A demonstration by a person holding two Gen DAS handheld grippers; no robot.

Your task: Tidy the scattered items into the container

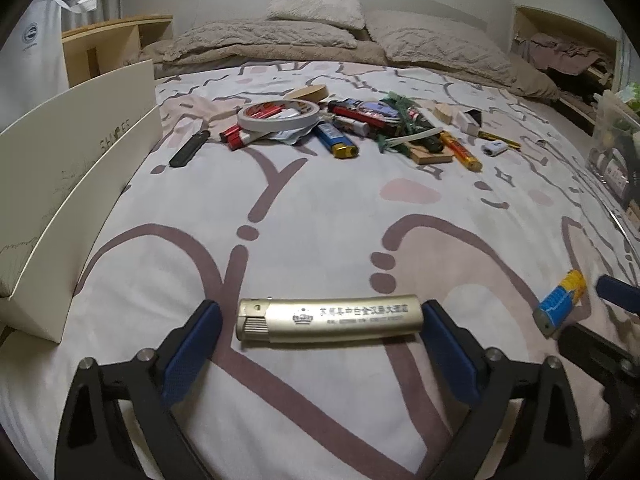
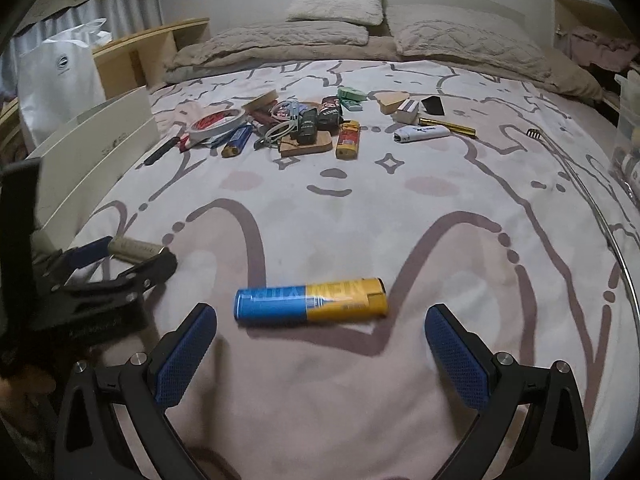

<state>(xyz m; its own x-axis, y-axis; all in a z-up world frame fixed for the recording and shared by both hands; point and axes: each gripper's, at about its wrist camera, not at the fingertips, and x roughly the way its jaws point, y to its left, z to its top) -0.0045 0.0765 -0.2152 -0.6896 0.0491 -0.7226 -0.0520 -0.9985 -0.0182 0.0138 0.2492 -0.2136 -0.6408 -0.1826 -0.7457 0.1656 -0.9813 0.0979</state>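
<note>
A gold lighter (image 1: 329, 319) lies crosswise on the patterned bedspread between the open fingers of my left gripper (image 1: 322, 316); its right end touches the right pad. It also shows in the right wrist view (image 2: 134, 249) beside the left gripper (image 2: 132, 258). A blue-and-yellow lighter (image 2: 311, 300) lies just ahead of my open right gripper (image 2: 320, 320), untouched; it shows in the left wrist view (image 1: 560, 303) too. The white box (image 1: 72, 168) stands at the left edge of the bed.
A pile of scattered items lies mid-bed: a tape roll (image 1: 278, 115), several lighters (image 1: 338, 142), a wooden block (image 2: 306, 145), a white lighter (image 2: 420, 133), a black pen (image 1: 189, 148). Pillows (image 1: 316, 2) lie behind. A clear bin (image 1: 616, 136) stands at right.
</note>
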